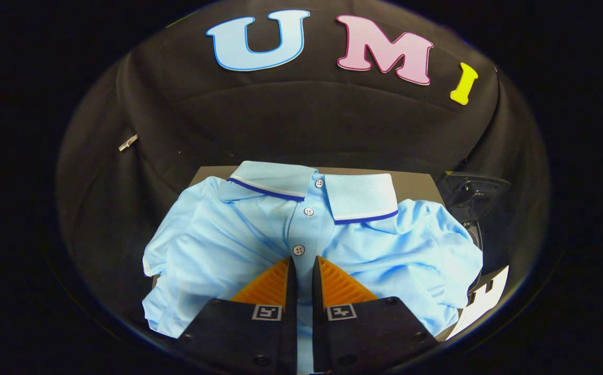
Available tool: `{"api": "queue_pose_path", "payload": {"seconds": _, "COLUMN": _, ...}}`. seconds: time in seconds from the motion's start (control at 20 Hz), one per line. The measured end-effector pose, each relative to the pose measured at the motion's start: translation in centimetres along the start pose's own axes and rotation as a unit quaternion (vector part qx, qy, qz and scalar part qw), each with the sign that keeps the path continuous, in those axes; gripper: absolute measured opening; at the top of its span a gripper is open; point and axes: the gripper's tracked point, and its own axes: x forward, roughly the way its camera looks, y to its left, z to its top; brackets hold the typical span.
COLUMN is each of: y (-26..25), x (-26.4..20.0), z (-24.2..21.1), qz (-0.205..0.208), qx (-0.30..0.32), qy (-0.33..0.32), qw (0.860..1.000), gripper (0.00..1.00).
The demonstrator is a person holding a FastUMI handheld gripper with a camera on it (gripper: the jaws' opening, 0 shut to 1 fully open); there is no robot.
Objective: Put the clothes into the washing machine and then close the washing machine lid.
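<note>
Claw (301,260) nearly closed, pinching light-blue polo shirt (218,245) placket below lowest button.

Clearance check: passage ahead of the gripper blocked by fabric.

The gripper (301,268) has its fingers drawn close, a narrow slot between them, with a fold of the light blue polo shirt (238,239) showing in that slot; whether both fingers press on it cannot be told. The shirt covers nearly all of the grey surface (416,187) beneath it, leaving bare strips only beside the collar. Beyond the collar, open room runs to the black cloth wall (301,120). Just beside the shirt's right sleeve stands a dark object (470,195), narrowing passage there.
</note>
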Motion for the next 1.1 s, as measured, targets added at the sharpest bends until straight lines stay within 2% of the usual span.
{"api": "queue_pose_path", "payload": {"seconds": 0.05, "y": 0.0, "x": -0.1, "z": 0.2, "qz": 0.008, "qx": -0.006, "qy": -0.007, "qw": 1.000, "gripper": 0.09}}
{"api": "queue_pose_path", "payload": {"seconds": 0.1, "y": 0.0, "x": 0.0, "z": 0.1, "qz": 0.017, "qx": 0.000, "qy": -0.010, "qw": 1.000, "gripper": 0.09}}
{"api": "queue_pose_path", "payload": {"seconds": 0.25, "y": 0.1, "x": -0.9, "z": 0.5, "qz": 0.061, "qx": 0.073, "qy": -0.008, "qw": 0.995, "gripper": 0.09}}
{"api": "queue_pose_path", "payload": {"seconds": 0.45, "y": -0.2, "x": -2.4, "z": 1.4, "qz": 0.108, "qx": 0.096, "qy": -0.008, "qw": 0.989, "gripper": 0.09}}
{"api": "queue_pose_path", "payload": {"seconds": 0.85, "y": -1.9, "x": -6.0, "z": 2.8, "qz": 0.152, "qx": 0.103, "qy": -0.032, "qw": 0.983, "gripper": 0.09}}
{"api": "queue_pose_path", "payload": {"seconds": 1.1, "y": -4.6, "x": -8.8, "z": 4.2, "qz": 0.181, "qx": 0.121, "qy": -0.052, "qw": 0.975, "gripper": 0.08}}
